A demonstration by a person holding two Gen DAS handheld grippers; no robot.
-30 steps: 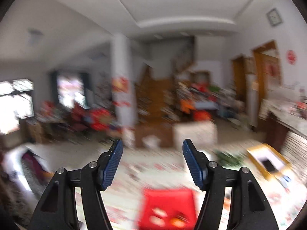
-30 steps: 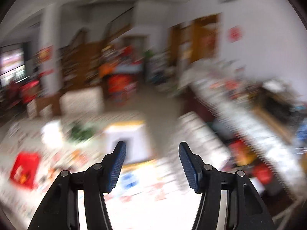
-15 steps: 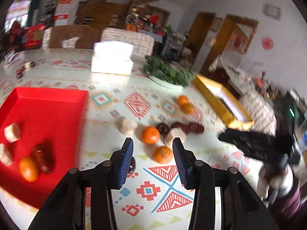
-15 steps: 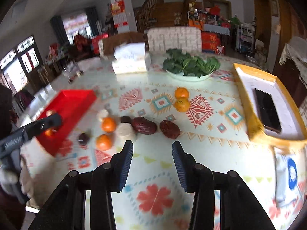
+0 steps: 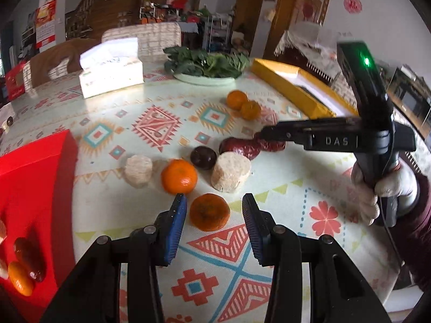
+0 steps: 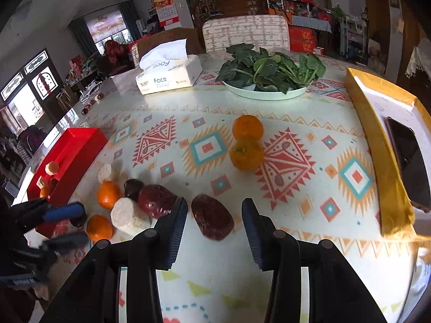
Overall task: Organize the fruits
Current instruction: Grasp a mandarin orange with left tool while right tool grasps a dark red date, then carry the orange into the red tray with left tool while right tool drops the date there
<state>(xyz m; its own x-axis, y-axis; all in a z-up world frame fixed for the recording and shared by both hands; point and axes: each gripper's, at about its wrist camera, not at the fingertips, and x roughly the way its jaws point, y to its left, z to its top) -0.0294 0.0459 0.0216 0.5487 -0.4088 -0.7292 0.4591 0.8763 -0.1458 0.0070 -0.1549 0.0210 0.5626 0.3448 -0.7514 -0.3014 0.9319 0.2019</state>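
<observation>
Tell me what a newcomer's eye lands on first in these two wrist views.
The scatter of fruit on the patterned tablecloth stands out first. The left gripper straddles a tangerine, the right gripper a big red date, neither pinched. Next comes the bright red tray at the left edge, holding some fruit already.

Bare tablecloth (image 6: pixel 309 215) between clustered fruit (image 6: pixel 129 202) and yellow box (image 6: pixel 377 145)

orange tangerine (image 5: pixel 209 211), red tray (image 5: pixel 35 177)
</observation>
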